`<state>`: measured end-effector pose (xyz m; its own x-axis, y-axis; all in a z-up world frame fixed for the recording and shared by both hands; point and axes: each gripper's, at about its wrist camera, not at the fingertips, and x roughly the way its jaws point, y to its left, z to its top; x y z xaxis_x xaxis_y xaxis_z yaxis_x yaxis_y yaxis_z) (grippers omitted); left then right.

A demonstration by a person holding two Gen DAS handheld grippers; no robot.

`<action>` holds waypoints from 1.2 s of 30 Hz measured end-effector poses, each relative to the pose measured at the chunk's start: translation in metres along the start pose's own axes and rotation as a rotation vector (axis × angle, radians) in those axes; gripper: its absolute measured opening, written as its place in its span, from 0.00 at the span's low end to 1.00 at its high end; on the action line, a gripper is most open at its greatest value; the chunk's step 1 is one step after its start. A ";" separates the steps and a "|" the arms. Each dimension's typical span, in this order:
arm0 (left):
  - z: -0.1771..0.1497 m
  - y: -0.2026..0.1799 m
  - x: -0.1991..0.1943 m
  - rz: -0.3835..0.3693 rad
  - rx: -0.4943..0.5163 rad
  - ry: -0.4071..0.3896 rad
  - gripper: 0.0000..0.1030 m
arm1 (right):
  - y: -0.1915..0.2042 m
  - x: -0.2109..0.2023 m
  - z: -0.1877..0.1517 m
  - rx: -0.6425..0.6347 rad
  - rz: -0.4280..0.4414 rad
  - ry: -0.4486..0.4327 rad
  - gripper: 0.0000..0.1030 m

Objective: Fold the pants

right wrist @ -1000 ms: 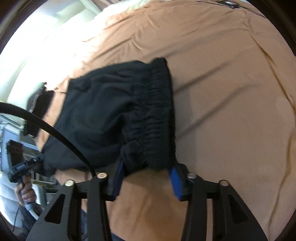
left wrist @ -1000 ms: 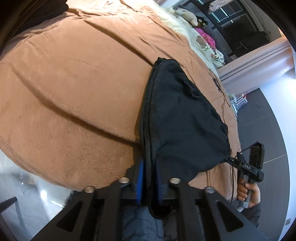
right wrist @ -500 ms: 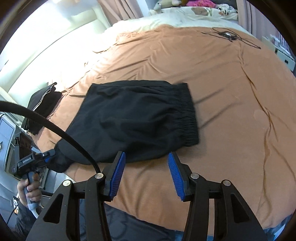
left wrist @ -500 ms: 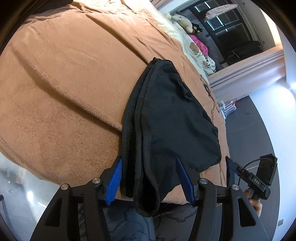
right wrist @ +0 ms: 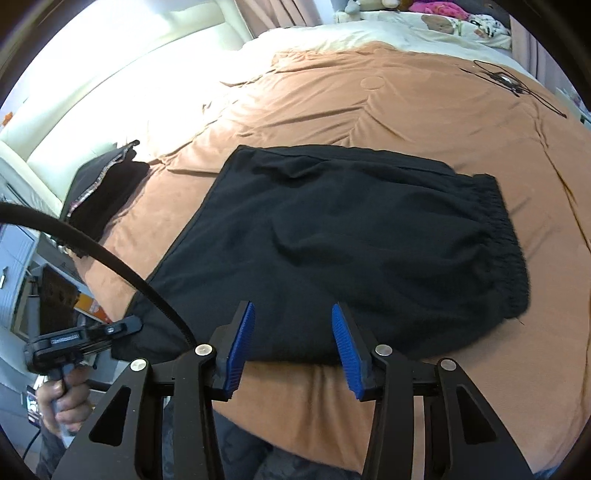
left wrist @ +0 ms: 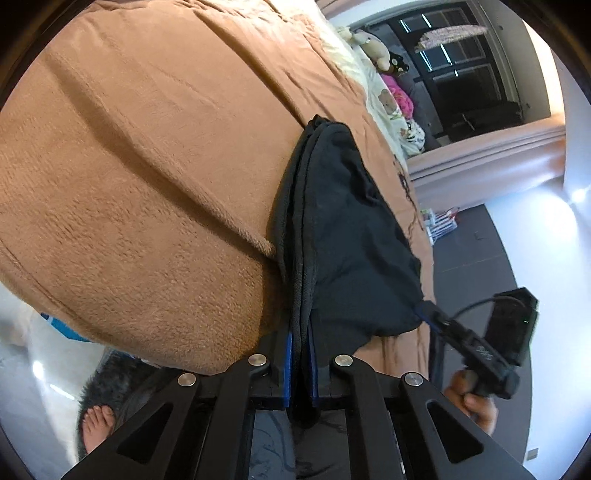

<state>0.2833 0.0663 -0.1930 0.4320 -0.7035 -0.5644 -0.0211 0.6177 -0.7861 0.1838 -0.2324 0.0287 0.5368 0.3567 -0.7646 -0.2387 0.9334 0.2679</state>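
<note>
The black pants (right wrist: 332, 240) lie folded on the brown blanket (right wrist: 406, 110), elastic waistband to the right. They also show in the left wrist view (left wrist: 351, 240). My left gripper (left wrist: 300, 365) is shut on the pants' layered edge at the bed's near edge; it also shows in the right wrist view (right wrist: 110, 330). My right gripper (right wrist: 293, 347) is open and empty, just above the pants' near edge. It appears in the left wrist view (left wrist: 424, 308) touching the pants' corner.
A second dark folded garment (right wrist: 99, 192) lies at the bed's left edge. A black cable (right wrist: 517, 85) lies on the blanket far right. Pillows and stuffed toys (right wrist: 424, 11) sit at the head. My bare foot (left wrist: 96, 424) is on the floor.
My left gripper, shut on the pants a second ago, opened, then shut again on the layered edge. My right gripper let go of the waistband, drew back and moved left along the near edge.
</note>
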 end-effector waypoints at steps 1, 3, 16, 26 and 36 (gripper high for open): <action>0.001 0.001 -0.001 -0.009 -0.004 0.001 0.07 | 0.000 0.003 0.000 -0.001 -0.001 0.003 0.41; 0.002 0.001 -0.002 -0.025 -0.016 0.006 0.07 | 0.004 0.019 -0.001 -0.003 0.002 0.021 0.41; 0.000 0.008 0.001 -0.019 -0.078 -0.007 0.33 | 0.008 0.057 0.011 -0.025 -0.023 0.075 0.36; 0.005 0.004 0.010 0.010 -0.123 -0.061 0.35 | -0.010 0.138 0.063 0.029 -0.123 0.117 0.33; -0.002 0.002 0.009 0.067 -0.229 -0.130 0.25 | -0.017 0.181 0.103 0.029 -0.178 0.105 0.16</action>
<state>0.2849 0.0608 -0.2002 0.5343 -0.6033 -0.5920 -0.2510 0.5556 -0.7927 0.3687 -0.1802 -0.0535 0.4808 0.1813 -0.8579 -0.1235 0.9826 0.1385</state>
